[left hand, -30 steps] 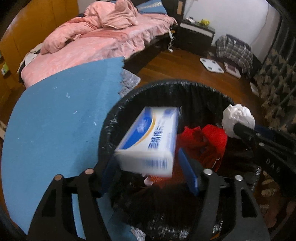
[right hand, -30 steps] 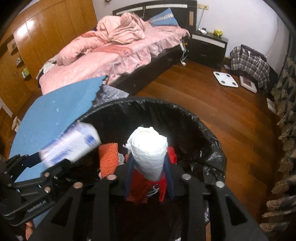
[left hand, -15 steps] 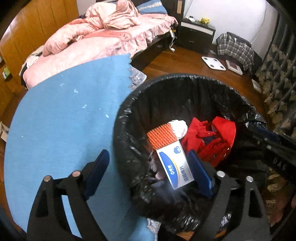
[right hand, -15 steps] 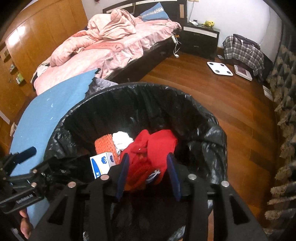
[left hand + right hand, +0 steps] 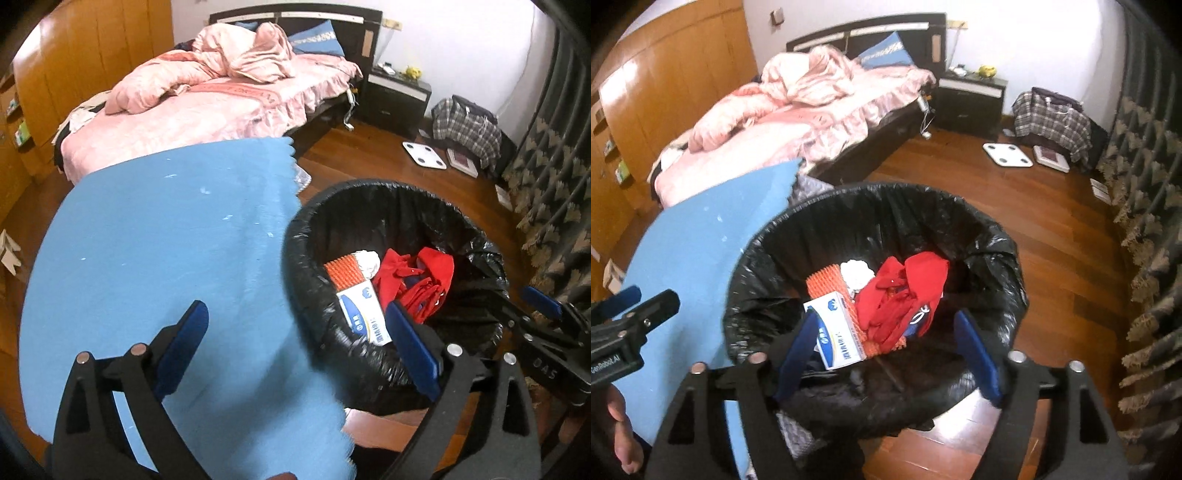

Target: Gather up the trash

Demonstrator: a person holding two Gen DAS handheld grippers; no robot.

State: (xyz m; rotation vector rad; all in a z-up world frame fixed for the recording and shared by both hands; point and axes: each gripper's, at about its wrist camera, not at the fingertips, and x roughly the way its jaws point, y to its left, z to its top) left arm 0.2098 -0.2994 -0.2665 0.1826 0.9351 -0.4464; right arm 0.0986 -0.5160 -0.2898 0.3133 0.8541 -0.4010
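Note:
A bin lined with a black bag [image 5: 373,192] [image 5: 871,195] stands on the wood floor beside a blue mat. Inside lie a white and blue tissue box [image 5: 364,317] [image 5: 836,334], an orange ridged piece [image 5: 343,271] [image 5: 825,282], a white paper wad [image 5: 367,260] [image 5: 855,271] and a red cloth [image 5: 417,280] [image 5: 905,295]. My left gripper [image 5: 295,343] is open and empty, straddling the bin's left rim. My right gripper [image 5: 886,354] is open and empty over the bin's near side.
The blue mat [image 5: 159,251] [image 5: 694,243] lies left of the bin. A bed with pink bedding [image 5: 207,99] is behind it. A black nightstand [image 5: 971,99], a white scale [image 5: 1006,155], a plaid bag [image 5: 1049,122] and patterned curtains [image 5: 1145,221] are at the back and right.
My left gripper let the tissue box fall into the bin and pulled back left. My right gripper let the white wad fall in and opened wider.

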